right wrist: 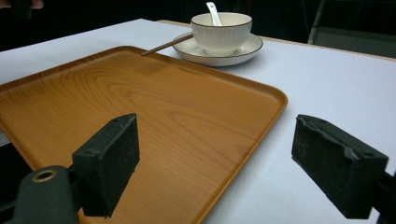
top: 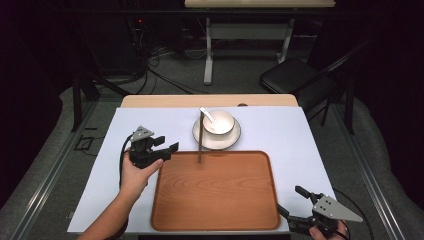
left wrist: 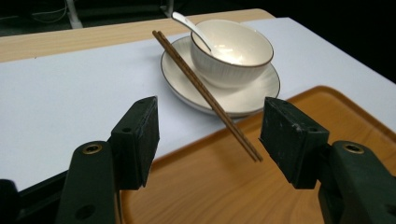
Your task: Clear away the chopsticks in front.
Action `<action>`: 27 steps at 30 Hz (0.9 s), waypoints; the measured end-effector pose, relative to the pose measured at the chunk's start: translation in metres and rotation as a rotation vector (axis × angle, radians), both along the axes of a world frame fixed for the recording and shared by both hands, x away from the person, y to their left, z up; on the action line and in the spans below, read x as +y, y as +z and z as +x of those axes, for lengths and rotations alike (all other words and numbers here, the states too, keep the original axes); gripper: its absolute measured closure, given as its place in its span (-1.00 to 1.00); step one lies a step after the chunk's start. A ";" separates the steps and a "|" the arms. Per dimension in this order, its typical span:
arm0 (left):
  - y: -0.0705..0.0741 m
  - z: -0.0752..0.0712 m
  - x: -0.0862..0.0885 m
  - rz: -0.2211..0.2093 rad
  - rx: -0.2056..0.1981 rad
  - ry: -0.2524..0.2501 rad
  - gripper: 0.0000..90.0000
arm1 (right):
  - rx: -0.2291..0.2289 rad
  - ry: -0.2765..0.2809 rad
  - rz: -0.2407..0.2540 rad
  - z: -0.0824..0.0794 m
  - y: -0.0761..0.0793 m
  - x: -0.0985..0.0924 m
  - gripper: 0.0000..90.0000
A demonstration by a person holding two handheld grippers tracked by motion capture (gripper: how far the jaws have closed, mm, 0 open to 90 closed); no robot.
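A wooden tray [top: 215,192] is seen in the lower middle of the high view, its surface bare. Above it, at the centre of the frame, a white bowl [top: 218,123] stands on a saucer [top: 216,136], with a white spoon [top: 206,114] resting inside the bowl. A pair of chopsticks [top: 200,137] is laid with one end on the saucer's rim and the other end over the tray's upper edge.

The left gripper [top: 166,145] is held at the left of centre in the high view, just beside the tray's upper left corner. In the left gripper view its jaws are spread wide, nothing is gripped, and the chopsticks [left wrist: 205,93] are seen between and beyond them, not yet touched. The right gripper [top: 295,202] is held at the lower right of the high view, off the tray's lower right corner; its jaws are likewise parted wide and empty, and in the right gripper view they are aimed across the tray [right wrist: 140,116] toward the bowl [right wrist: 221,31].

The work is judged to be at its start: nothing has been placed on the tray, and no item is grasped. The chopsticks are judged the likeliest first item to be taken; the bowl, saucer and spoon are all left to be handled.
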State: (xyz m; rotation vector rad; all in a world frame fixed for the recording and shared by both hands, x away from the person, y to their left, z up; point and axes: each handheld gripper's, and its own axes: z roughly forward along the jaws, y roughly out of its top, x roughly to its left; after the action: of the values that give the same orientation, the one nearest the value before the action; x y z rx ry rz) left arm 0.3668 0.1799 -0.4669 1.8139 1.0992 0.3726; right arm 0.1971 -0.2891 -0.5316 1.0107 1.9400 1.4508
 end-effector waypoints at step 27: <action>0.019 0.072 -0.034 0.024 0.088 0.070 -0.13 | 0.005 0.001 0.006 0.000 0.000 -0.001 -0.67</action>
State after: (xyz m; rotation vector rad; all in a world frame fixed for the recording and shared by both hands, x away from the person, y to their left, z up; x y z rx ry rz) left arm 0.4384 0.1463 -0.4483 1.8317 1.2259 0.3513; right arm 0.1973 -0.2902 -0.5320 1.0168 1.9406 1.4572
